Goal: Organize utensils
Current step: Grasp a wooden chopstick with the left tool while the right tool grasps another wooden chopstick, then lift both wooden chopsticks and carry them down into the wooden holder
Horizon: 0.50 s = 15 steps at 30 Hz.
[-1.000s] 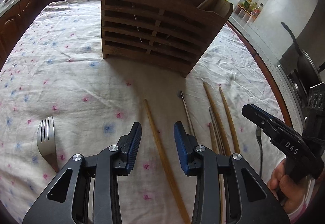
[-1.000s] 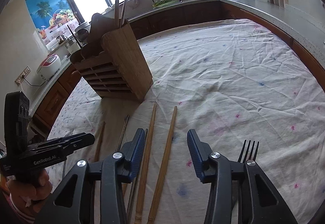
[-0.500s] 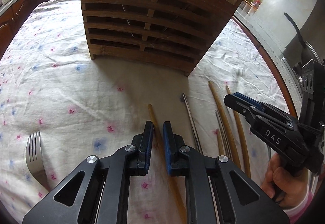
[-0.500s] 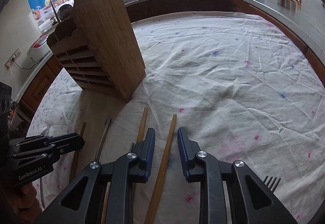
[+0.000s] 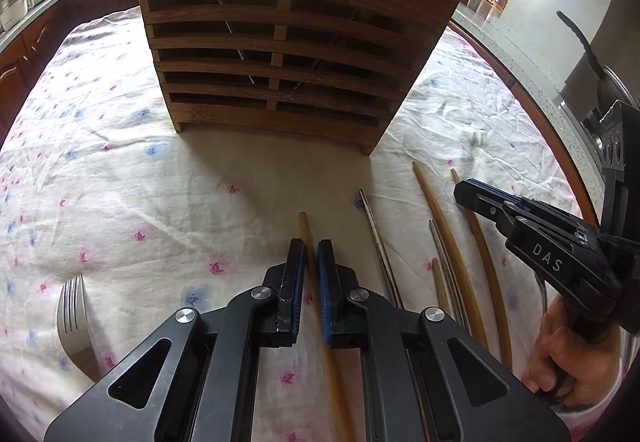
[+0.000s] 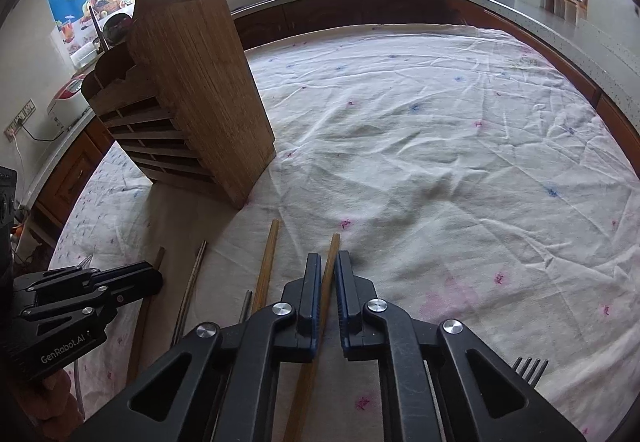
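Note:
A slatted wooden utensil holder (image 5: 288, 53) stands on the flowered tablecloth; it also shows in the right wrist view (image 6: 192, 113), with chopsticks standing in it. My left gripper (image 5: 311, 248) is shut on a bamboo chopstick (image 5: 306, 230) lying on the cloth. My right gripper (image 6: 328, 262) is shut on another bamboo chopstick (image 6: 333, 246). The right gripper also shows at the right of the left wrist view (image 5: 464, 189), and the left gripper at the left of the right wrist view (image 6: 154, 276).
More bamboo chopsticks (image 5: 444, 226) and a metal chopstick (image 5: 372, 222) lie between the grippers. A fork (image 5: 74, 318) lies at the left, another fork (image 6: 530, 368) at the right. Kitchen counters (image 6: 520, 5) surround the table.
Both grippers have moved forward toward the holder and closed from open onto a chopstick each.

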Each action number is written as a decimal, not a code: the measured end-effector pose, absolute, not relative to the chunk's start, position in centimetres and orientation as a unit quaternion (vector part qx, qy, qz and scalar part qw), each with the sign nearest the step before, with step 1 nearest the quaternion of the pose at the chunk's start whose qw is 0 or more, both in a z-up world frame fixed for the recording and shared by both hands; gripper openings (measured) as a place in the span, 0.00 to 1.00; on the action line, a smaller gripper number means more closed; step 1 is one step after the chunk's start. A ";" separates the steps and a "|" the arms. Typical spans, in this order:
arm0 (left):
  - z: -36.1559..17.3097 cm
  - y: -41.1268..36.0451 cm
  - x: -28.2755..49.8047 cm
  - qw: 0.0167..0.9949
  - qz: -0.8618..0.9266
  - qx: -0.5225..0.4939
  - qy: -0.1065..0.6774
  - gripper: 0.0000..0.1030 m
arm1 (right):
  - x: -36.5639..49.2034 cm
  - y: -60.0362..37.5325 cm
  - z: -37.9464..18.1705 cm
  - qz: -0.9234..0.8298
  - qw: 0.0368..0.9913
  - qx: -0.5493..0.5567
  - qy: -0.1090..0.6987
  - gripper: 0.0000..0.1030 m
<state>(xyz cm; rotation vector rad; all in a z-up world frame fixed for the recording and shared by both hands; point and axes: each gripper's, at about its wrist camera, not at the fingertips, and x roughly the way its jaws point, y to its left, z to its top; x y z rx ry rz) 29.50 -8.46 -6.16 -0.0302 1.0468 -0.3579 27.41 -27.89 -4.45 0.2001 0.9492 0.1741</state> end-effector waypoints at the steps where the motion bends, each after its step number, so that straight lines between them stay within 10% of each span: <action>1: -6.2 -8.2 29.5 0.849 -0.174 -0.023 0.499 0.04 | 27.3 -28.0 -4.4 0.087 0.879 0.105 0.457 0.06; 15: 0.0 -3.6 25.0 0.871 -0.190 -0.085 0.444 0.04 | 21.5 -29.2 2.9 0.111 0.907 0.139 0.382 0.05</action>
